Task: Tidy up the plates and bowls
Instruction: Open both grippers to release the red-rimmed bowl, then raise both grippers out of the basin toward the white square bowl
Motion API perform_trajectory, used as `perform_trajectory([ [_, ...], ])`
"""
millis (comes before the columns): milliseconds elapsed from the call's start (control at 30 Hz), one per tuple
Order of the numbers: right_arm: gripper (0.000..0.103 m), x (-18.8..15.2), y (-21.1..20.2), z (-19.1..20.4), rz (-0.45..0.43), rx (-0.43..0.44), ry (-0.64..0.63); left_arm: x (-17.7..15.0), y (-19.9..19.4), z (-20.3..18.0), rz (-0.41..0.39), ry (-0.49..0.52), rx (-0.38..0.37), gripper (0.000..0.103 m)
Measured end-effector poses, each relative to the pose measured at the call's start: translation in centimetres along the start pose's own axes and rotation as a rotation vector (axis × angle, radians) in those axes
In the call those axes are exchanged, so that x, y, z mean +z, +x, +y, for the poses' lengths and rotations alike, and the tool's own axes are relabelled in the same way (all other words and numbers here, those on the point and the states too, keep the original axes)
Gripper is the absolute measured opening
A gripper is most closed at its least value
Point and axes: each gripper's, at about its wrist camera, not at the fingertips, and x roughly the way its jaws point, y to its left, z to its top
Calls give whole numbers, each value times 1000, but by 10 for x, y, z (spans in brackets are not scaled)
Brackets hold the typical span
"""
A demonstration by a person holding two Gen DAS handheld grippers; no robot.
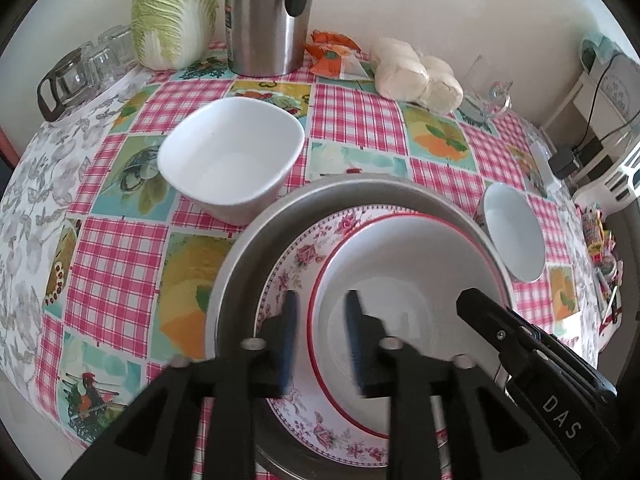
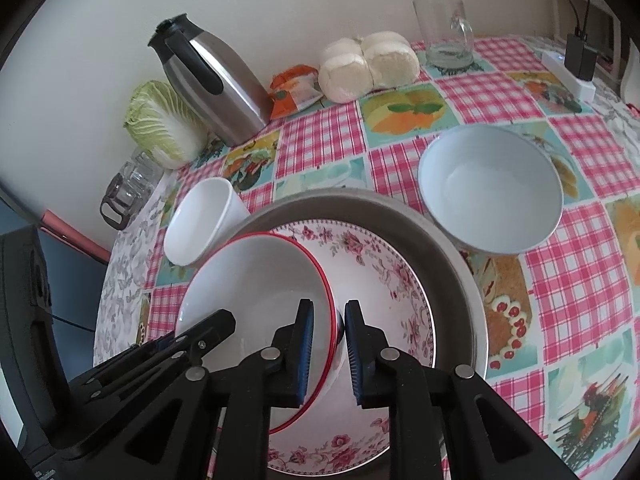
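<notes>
A white bowl with a red rim [image 1: 400,280] [image 2: 256,288] rests in a floral plate [image 1: 288,268] [image 2: 380,272], which lies in a round grey metal pan [image 1: 240,248] [image 2: 452,248]. My left gripper [image 1: 322,316] is open, its fingers straddling the bowl's left rim with a gap on each side. Its dark body shows at the lower left of the right wrist view [image 2: 216,324]. My right gripper [image 2: 329,316] [image 1: 472,304] is shut on the bowl's opposite rim, one pad inside and one outside. A white square bowl [image 1: 232,156] [image 2: 200,224] and a pale blue round bowl [image 1: 514,232] [image 2: 490,188] stand beside the pan.
On the checked tablecloth along the wall stand a steel jug [image 1: 268,20], a cabbage [image 1: 176,12], wrapped buns [image 1: 416,76], a glass mug [image 1: 488,88] and glass cups [image 1: 80,68]. A power strip with a plug [image 2: 568,72] lies at the far right.
</notes>
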Motion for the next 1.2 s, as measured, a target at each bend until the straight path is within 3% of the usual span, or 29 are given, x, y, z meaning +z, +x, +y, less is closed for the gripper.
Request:
perform_trajectory([
  [33, 19, 1, -3, 0, -12, 0, -2, 1, -2, 1, -9, -9, -3, 42],
  [300, 30, 4, -12, 3, -67, -15, -24, 6, -18, 11, -82, -73, 6, 48],
  [400, 42, 4, -14, 3, -77, -23, -27, 7, -22, 18, -107, -113, 30, 48],
  [533, 57, 4, -16, 3, -86, -33, -29, 7, -26, 33, -128, -182, 79, 56],
  [667, 61, 3, -17, 6, -97, -49, -49, 8, -30, 46, -148, -249, 58, 62],
  [833, 72, 3, -19, 10, -126, -63, -76, 8, -32, 50, -159, -262, 104, 67],
  [933, 77, 4, -20, 10, -138, -68, -82, 8, -31, 51, -159, -256, 132, 83],
  [1200, 94, 1, -24, 10, -176, -69, -102, 7, -34, 56, -177, -254, 208, 87],
])
